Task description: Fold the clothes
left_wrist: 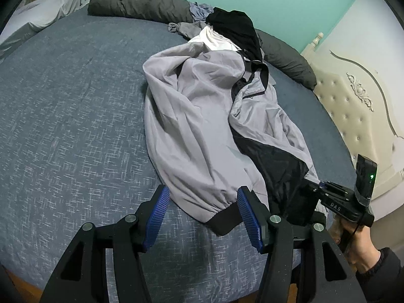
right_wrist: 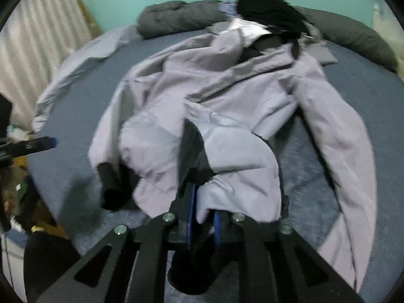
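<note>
- Grey, thin and shiny, the jacket (left_wrist: 202, 116) looks like light windbreaker cloth with a black lining and black ribbed cuffs; it lies crumpled along the middle of the bed (left_wrist: 63, 126), collar at the far end, hem and sleeves toward the near edge.
- It should weigh very little and hang limp, so any lifted part will likely droop and drag the rest along; the smooth cloth may also slide out of a shallow pinch.
- The ribbed cuff (left_wrist: 222, 219) and the hem band look thicker and less slippery, so they seem the best places to grip; seams at the shoulders would also serve for spreading it flat.
- The right gripper (right_wrist: 203, 223) is pinched on a bunch of grey cloth at the near edge of the jacket, its blue pads close together with the fabric between them.
- The left gripper (left_wrist: 202, 219) stands apart, one pad on each side of the near sleeve end just above the black cuff, not squeezing it as far as I can tell.
- Beyond the collar lies a pile of other clothes (left_wrist: 232, 30), black, white and grey, touching the jacket's far end.
- A dark rolled quilt (left_wrist: 136, 0) runs along the far side, and a cream padded headboard (left_wrist: 353, 106) stands at the right.
</note>
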`<state>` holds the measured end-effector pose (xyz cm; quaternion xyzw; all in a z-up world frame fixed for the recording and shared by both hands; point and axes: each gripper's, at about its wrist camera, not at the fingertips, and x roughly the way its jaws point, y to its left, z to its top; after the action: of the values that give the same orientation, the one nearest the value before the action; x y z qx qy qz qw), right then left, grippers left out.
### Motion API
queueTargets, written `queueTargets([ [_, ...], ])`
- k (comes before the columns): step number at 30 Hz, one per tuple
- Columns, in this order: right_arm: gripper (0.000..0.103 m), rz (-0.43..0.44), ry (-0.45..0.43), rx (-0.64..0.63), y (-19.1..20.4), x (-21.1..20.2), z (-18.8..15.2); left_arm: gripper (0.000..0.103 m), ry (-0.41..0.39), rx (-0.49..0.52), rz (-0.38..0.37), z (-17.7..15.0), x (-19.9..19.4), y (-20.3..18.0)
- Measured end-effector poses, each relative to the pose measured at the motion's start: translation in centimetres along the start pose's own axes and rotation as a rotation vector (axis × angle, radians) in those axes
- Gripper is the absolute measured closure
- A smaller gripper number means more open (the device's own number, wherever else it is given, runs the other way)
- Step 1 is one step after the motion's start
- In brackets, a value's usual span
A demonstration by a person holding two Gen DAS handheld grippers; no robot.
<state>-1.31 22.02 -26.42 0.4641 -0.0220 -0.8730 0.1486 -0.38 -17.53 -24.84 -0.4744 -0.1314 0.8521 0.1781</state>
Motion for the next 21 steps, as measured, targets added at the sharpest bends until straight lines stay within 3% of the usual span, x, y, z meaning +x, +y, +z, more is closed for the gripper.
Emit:
queueTargets([
  [6, 0.088, 0.032, -0.017, 0.125, -2.3, -2.3, -1.1, 0.043, -0.007, 0.000, 0.016, 0.0, -0.5, 0.6],
  [10, 0.079, 0.130, -0.057, 0.225, -3.8, -3.9, -1.4, 0.043, -0.011, -0.002, 0.019, 0.0, -0.7, 0.7],
  [14, 0.077, 0.144, -0.086, 0.277, -4.2, -4.3, -1.2, 0.043, -0.019, 0.002, 0.018, 0.1, -1.1, 0.6],
  [16, 0.069, 0.167, -0.093, 0.322, -4.9, -4.2, -1.1, 0.043, -0.022, 0.006, 0.017, 0.1, -1.3, 0.4],
  [17, 0.061, 0.192, -0.079, 0.363, -5.4, -3.5, -1.0, 0.043, -0.024, 0.006, 0.016, 0.0, -1.4, 0.4],
  [21, 0.060, 0.196, 0.011, 0.497, -6.8, -1.0, -1.2, 0.043, -0.032, 0.006, 0.012, -0.1, -2.1, 0.4],
])
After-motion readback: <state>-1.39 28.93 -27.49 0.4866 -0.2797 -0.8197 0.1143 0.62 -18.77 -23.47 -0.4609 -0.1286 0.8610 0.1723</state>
